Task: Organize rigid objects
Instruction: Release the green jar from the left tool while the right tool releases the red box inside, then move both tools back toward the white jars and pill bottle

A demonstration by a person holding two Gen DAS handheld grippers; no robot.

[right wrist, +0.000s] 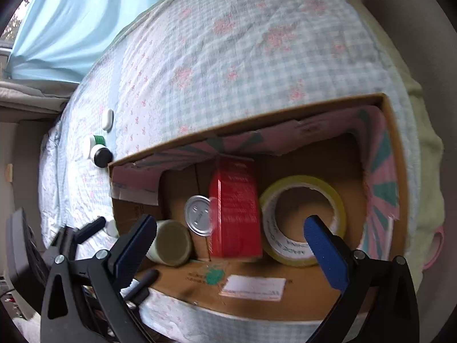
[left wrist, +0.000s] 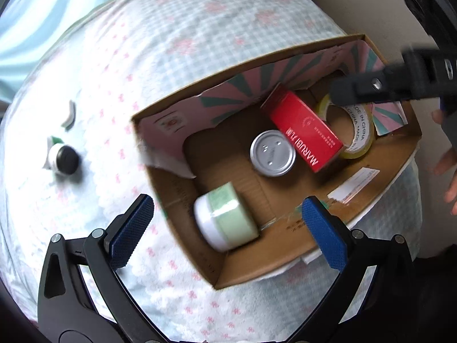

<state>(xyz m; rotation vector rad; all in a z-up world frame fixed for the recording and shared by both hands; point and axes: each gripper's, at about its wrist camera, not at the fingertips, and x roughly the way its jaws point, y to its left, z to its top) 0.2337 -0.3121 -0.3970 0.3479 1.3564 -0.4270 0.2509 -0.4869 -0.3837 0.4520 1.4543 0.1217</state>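
Bedspread (left wrist: 200,43), checked and dotted with pink flowers, fills both my wrist views, and on it sits an open cardboard box (left wrist: 285,245) lined with torn pink-and-green paper. Inside the box I see a roll of yellowish tape (right wrist: 302,220) lying flat at one end, a red carton (left wrist: 302,128) just beside it, a silver-lidded can (left wrist: 272,153) next to the carton, and a pale green jar (left wrist: 225,220) on its side at the other end. Out on the bedspread, well apart from the box, lies a small white bottle with a black cap (left wrist: 64,158). My left gripper (left wrist: 228,234) hangs over the box with its jaws wide and holding nothing; my right gripper (right wrist: 231,245) is likewise spread wide and empty.
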